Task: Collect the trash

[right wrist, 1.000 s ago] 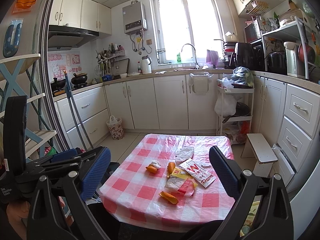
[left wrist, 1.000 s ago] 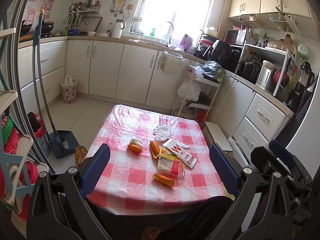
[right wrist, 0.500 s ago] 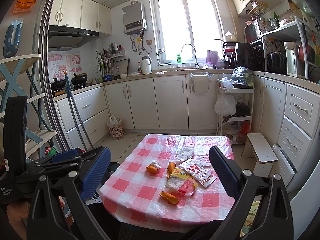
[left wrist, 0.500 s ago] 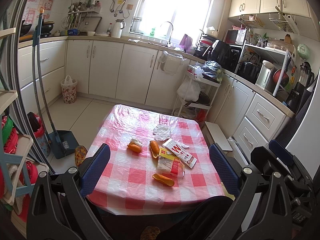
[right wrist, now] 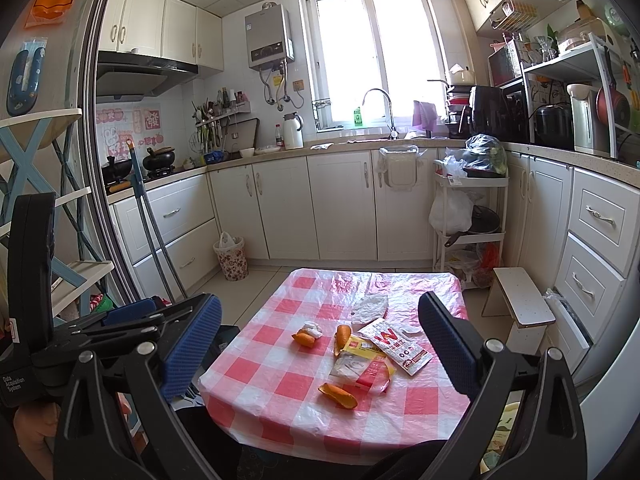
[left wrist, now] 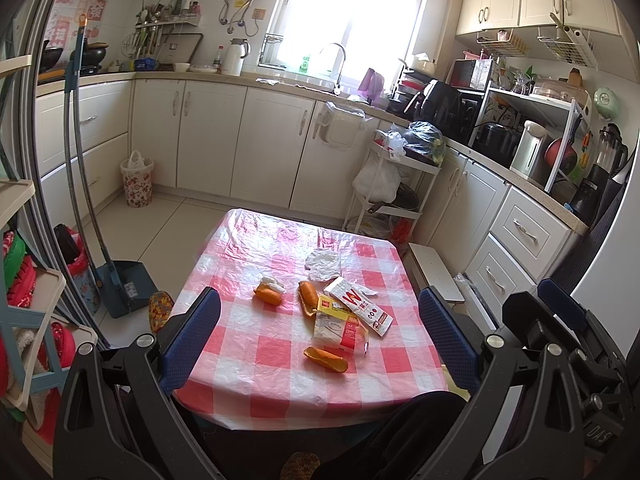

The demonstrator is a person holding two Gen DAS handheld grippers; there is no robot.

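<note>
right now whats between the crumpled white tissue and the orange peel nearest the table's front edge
In both wrist views, the white packet with the red W and the yellow-and-red wrapper lie between the crumpled tissue and the front orange peel.

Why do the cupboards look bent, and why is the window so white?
Both wrist views use fisheye lenses, so straight edges bow near the rim and the corners go black. In the left wrist view the window is blown out by daylight; in the right wrist view the window glares too, yet the table stays sharp.

Left gripper (left wrist: 319, 338), right gripper (right wrist: 319, 341): jaws apparently wide, empty.
</note>
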